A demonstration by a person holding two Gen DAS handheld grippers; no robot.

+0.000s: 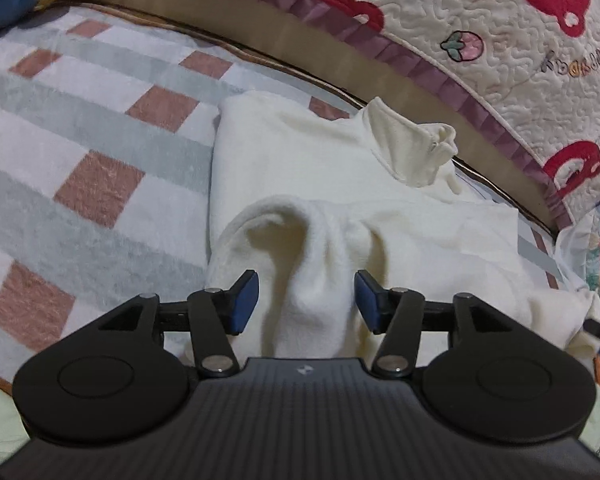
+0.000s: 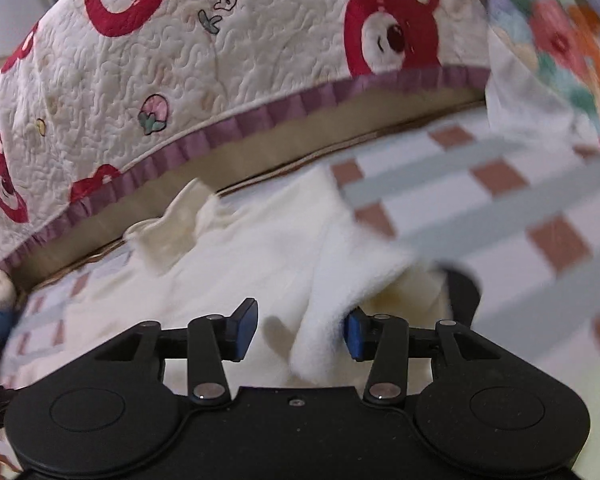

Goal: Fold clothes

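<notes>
A cream fleece pullover with a stand-up zip collar (image 1: 380, 208) lies partly folded on a plush blanket checked in white, grey and dusty pink (image 1: 80, 128), its collar toward a quilted cream cover printed with red bears (image 1: 500, 40). The left gripper (image 1: 306, 300), jaws spread wide, straddles a raised ridge of the fleece without pinching it. The right gripper (image 2: 300, 328), likewise released, hangs over the garment's opposite side, a loose fold lying against its right blue pad (image 2: 354, 334).

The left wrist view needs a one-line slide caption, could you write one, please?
Open left hand-held gripper straddles a raised fold of a cream top lying on a checked blanket.
</notes>
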